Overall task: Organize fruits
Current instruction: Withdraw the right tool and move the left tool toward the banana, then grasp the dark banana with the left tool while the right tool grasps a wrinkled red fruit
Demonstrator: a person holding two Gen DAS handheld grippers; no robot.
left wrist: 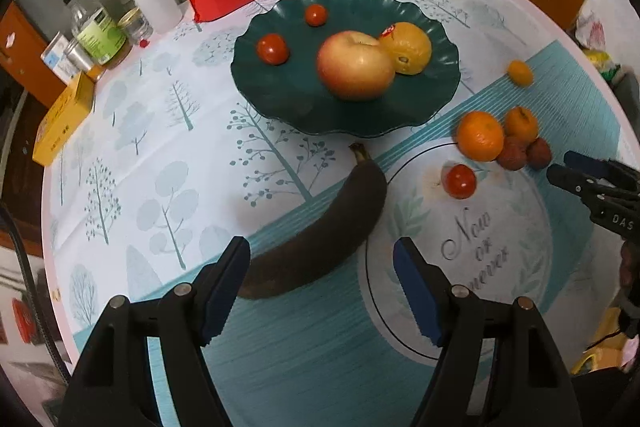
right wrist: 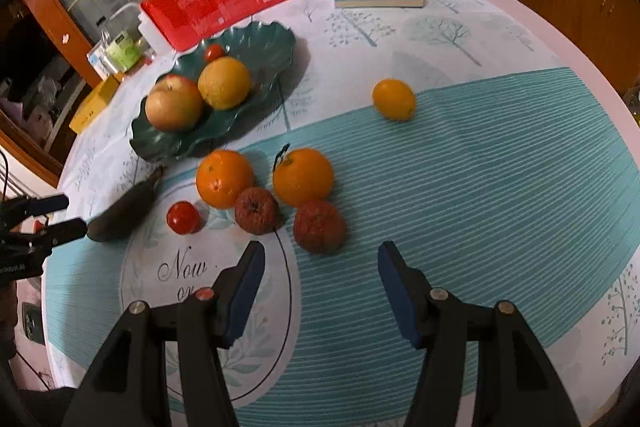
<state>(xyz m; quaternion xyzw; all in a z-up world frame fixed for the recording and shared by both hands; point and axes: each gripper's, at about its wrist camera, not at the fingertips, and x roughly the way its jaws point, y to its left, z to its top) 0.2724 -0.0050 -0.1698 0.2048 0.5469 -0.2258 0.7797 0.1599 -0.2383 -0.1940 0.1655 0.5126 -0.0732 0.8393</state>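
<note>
On the tablecloth point(left wrist: 160, 147) just near of the green plate point(left wrist: 280, 99) lies a banana point(left wrist: 320, 231), its skin gone dark brown-black; its long axis runs diagonally, stem pointing far-right toward the plate. Both the left gripper point(left wrist: 322, 259) and right gripper point(right wrist: 320, 267) are spread wide, grasping nothing

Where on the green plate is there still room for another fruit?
The green plate is bare along its near rim, below the apple, and between the apple and the tomato. Its right side is crowded: the yellow orange touches the apple.
</note>
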